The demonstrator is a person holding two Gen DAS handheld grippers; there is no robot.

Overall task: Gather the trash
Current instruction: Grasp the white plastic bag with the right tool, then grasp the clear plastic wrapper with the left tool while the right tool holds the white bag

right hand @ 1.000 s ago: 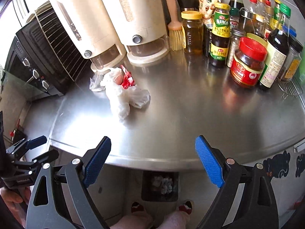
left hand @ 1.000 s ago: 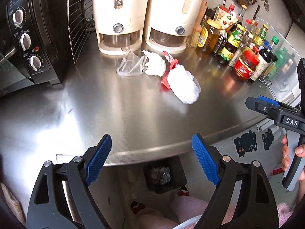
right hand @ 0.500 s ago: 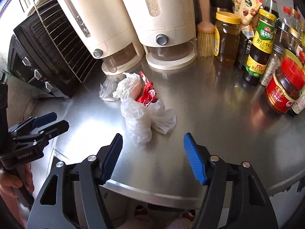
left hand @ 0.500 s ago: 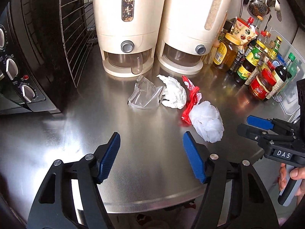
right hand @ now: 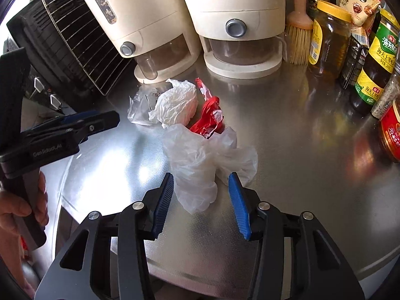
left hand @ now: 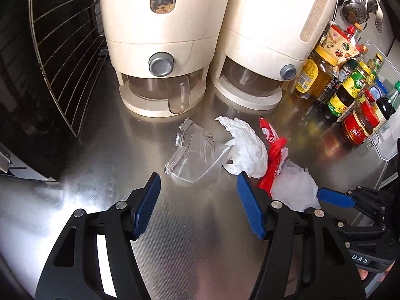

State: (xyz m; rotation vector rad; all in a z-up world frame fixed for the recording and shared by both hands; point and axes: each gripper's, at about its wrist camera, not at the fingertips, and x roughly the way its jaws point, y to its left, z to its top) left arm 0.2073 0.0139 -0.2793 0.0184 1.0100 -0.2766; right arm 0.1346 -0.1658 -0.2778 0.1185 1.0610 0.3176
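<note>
A heap of trash lies on the steel counter (left hand: 100, 155): a clear plastic wrapper (left hand: 197, 157), a crumpled white paper (left hand: 246, 147), a red wrapper (left hand: 273, 150) and a translucent white plastic bag (left hand: 292, 187). My left gripper (left hand: 198, 205) is open, just short of the clear wrapper. My right gripper (right hand: 201, 200) is open, its blue pads on either side of the white bag (right hand: 200, 165), apart from it. The red wrapper (right hand: 208, 117), white paper (right hand: 175, 105) and clear wrapper (right hand: 140, 107) lie behind the bag.
Two cream dispensers (left hand: 160, 45) (left hand: 270, 37) stand behind the trash. A black oven with a wire rack (left hand: 62, 45) is at left. Sauce bottles and jars (left hand: 350, 95) and a brush (right hand: 297, 37) crowd the back right. The counter's front edge (right hand: 250, 285) is close below.
Both grippers have moved forward over the counter toward the trash. The right gripper's jaws now flank the white bag and stand narrower; the left has come up to the clear wrapper.
</note>
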